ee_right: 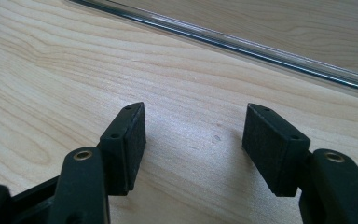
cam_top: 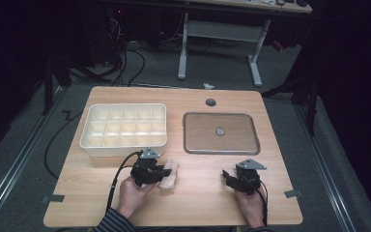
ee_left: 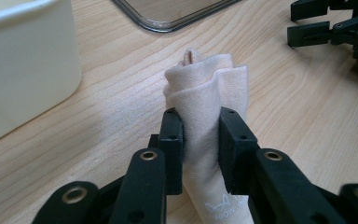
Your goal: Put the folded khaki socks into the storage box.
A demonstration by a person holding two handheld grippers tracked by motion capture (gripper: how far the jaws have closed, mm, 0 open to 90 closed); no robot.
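A rolled beige cloth (ee_left: 207, 93) lies on the wooden table near its front, right of the person's left hand (cam_top: 134, 192). My left gripper (ee_left: 200, 121) is shut on it, both pads pressing its sides, and small white print shows on the cloth near the jaws. From above the cloth (cam_top: 170, 175) pokes out to the right of the left gripper (cam_top: 155, 173). My right gripper (ee_right: 193, 128) hovers just over bare wood with its jaws open and nothing between them. It sits at the front right (cam_top: 232, 178), below the clear tray.
A cream compartment box (cam_top: 124, 128) stands behind the left gripper. A clear shallow tray (cam_top: 221, 133) with a small round object inside lies at the right. A dark grommet (cam_top: 210, 102) sits near the table's far edge. Cables trail off the front edge.
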